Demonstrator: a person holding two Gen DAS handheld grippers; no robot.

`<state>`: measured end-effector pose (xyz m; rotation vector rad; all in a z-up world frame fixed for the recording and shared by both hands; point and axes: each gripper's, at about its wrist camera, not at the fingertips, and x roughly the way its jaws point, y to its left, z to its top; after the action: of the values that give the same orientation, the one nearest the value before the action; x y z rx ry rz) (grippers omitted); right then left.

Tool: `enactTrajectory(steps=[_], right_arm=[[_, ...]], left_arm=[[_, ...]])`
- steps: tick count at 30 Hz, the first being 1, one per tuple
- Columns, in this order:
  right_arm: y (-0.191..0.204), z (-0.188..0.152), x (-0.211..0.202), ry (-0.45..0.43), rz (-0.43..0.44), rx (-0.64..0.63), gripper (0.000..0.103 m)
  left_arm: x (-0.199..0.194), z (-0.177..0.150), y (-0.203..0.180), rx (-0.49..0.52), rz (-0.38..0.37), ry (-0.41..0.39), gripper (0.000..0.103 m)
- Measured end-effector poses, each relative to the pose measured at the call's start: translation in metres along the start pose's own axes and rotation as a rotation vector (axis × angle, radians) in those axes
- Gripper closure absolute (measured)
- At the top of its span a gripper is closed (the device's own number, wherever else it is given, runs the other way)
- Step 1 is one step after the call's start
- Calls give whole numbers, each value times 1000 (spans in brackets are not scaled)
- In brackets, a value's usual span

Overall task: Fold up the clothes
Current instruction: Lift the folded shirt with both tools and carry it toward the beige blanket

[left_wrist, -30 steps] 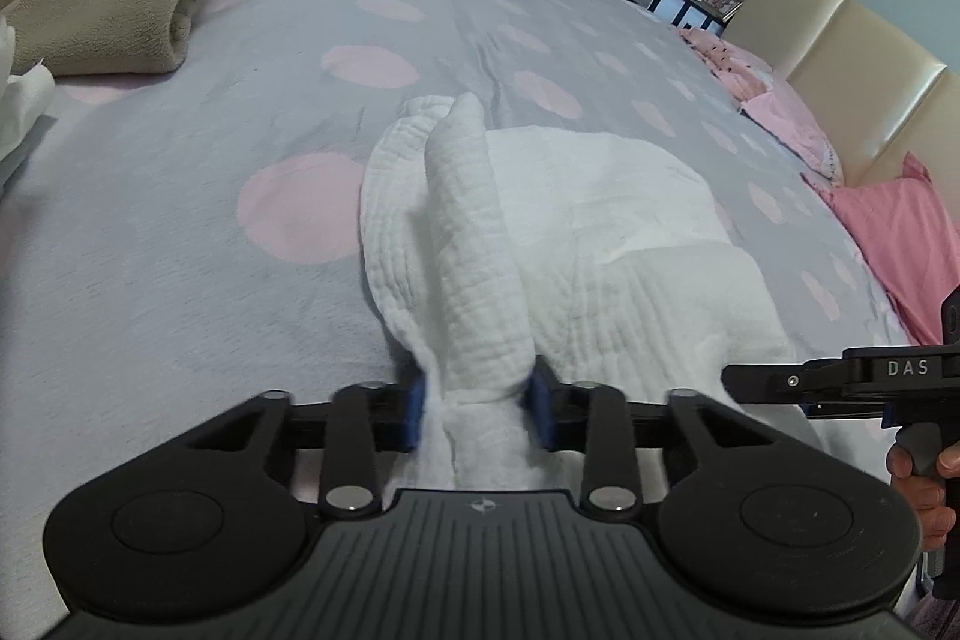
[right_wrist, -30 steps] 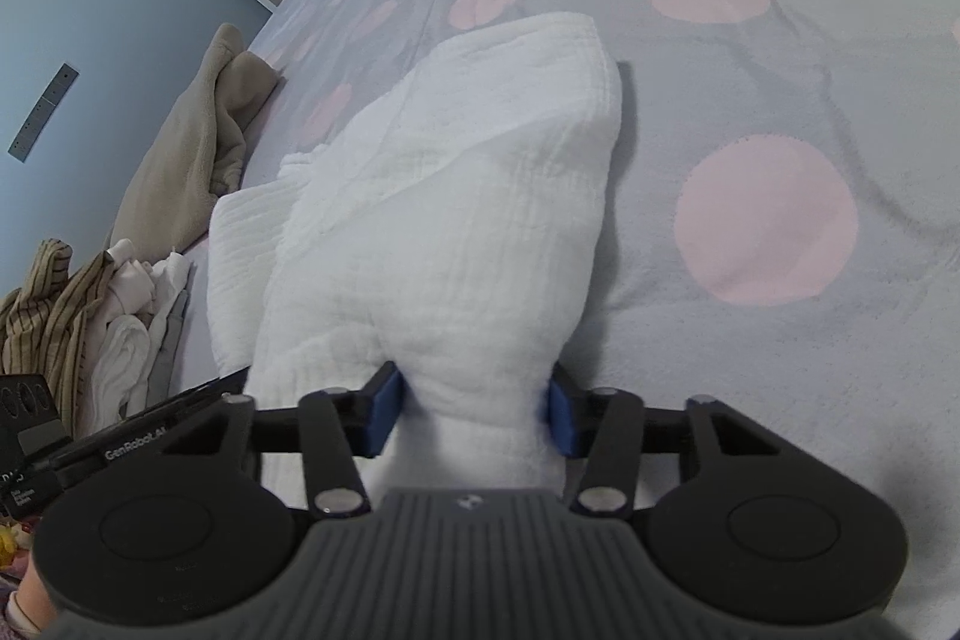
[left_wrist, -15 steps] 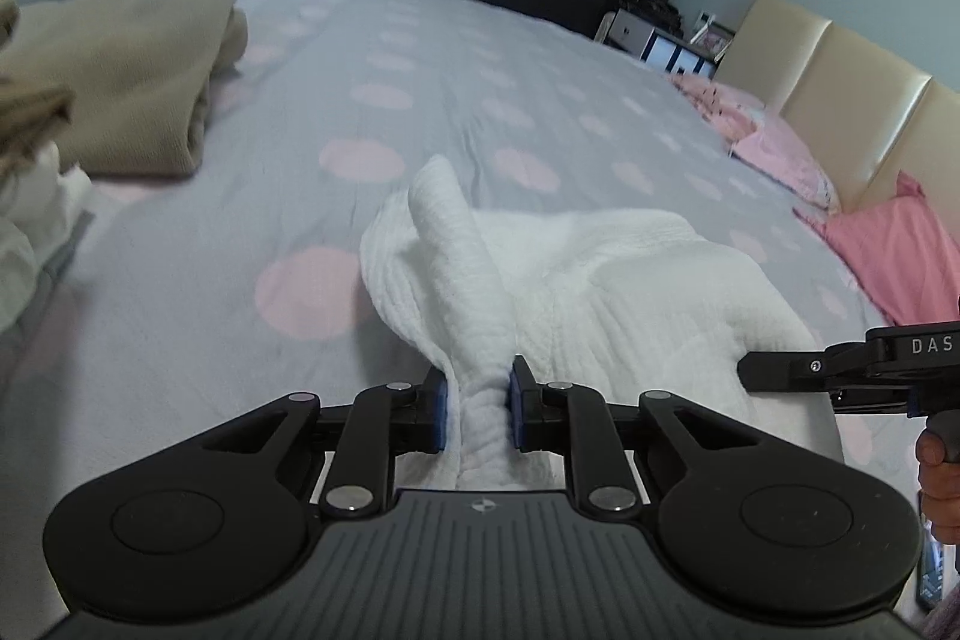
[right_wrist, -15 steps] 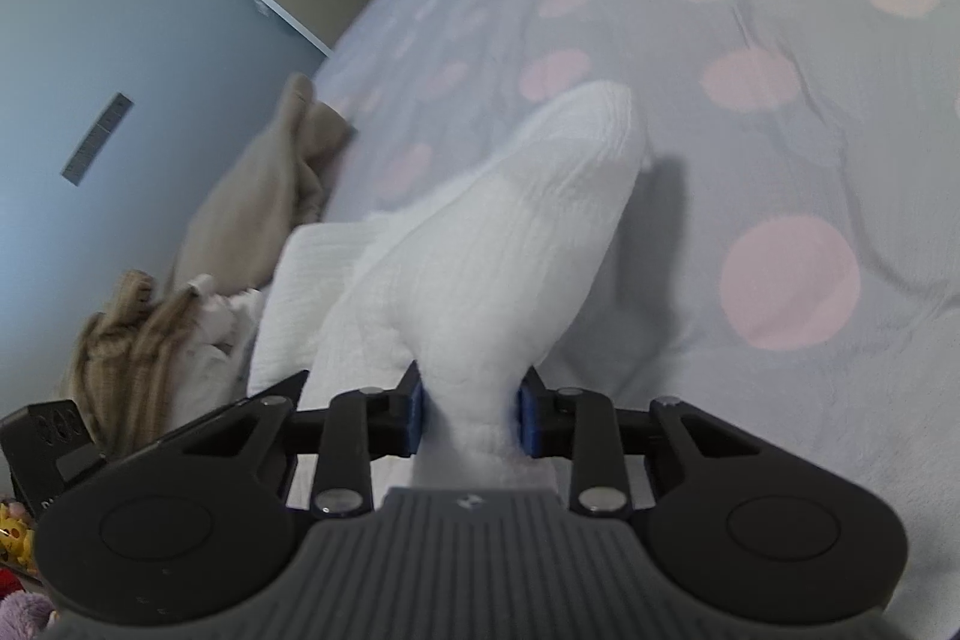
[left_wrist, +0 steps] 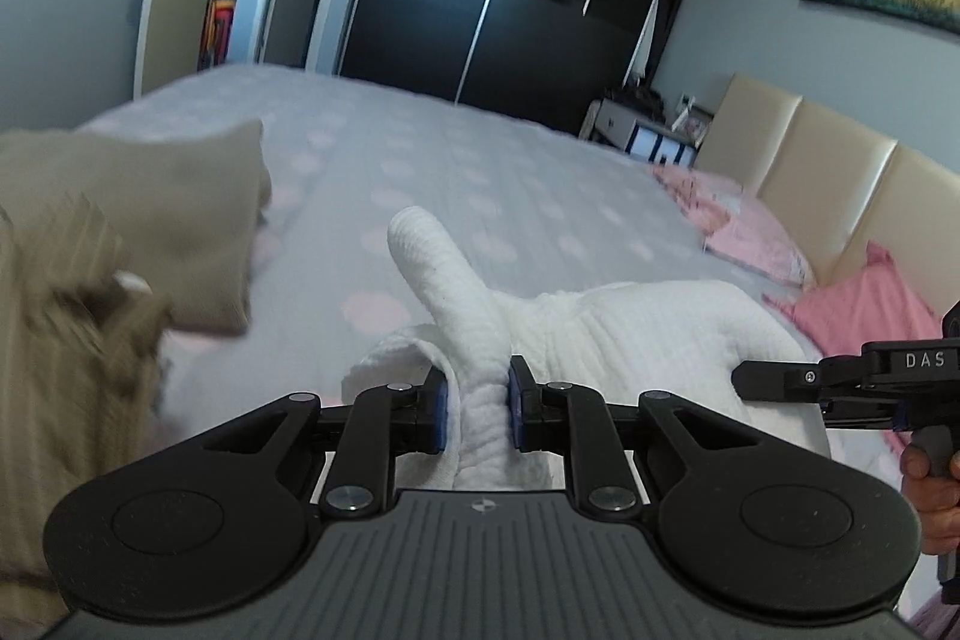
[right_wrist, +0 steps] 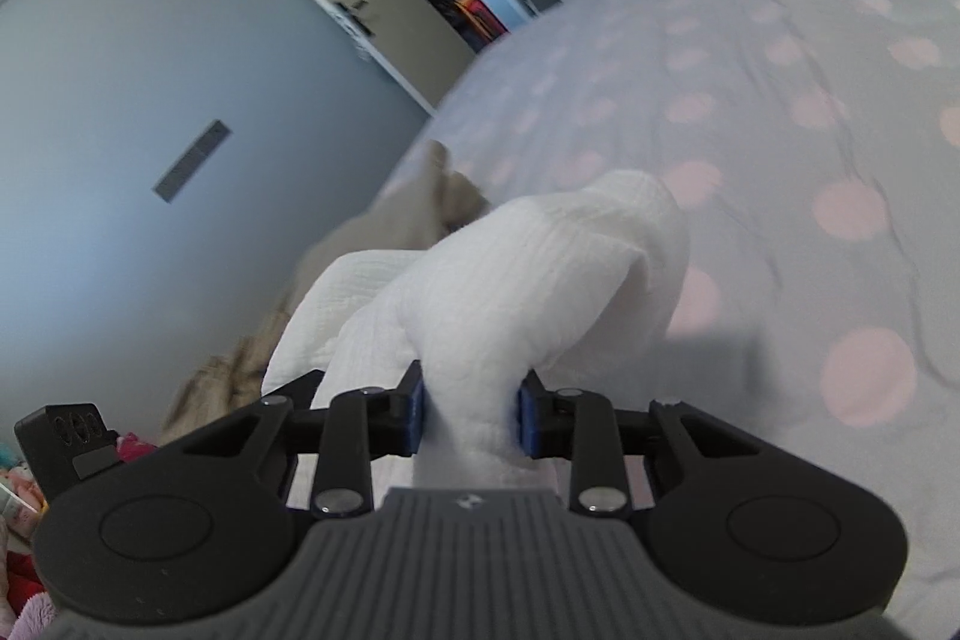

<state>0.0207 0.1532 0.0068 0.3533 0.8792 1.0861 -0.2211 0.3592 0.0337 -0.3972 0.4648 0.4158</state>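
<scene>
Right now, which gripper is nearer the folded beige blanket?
Left. The left gripper holds the white cloth just beside the beige blanket; the right gripper is on the cloth's far side.

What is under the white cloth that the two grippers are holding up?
Under the white cloth lies the grey bedspread with pink dots, and the cloth's shadow falls on it. The bedspread right beneath its bunched middle is covered, so nothing there can be seen.

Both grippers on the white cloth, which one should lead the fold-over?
Probably left. The left gripper pinches a thin edge of the white cloth; the right gripper clamps a bulky bunch, and open bedspread lies ahead of it.
</scene>
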Motion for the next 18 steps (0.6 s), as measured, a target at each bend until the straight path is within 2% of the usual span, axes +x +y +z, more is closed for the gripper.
enactTrajectory(steps=[9,18], right_arm=[[105,40,9,-16,129,-104,71],[217,52,52,6,276,-215,71]], left_arm=[[-84,68,30,28,73,-107,87],[-161,110,77,52,212,-186,87]])
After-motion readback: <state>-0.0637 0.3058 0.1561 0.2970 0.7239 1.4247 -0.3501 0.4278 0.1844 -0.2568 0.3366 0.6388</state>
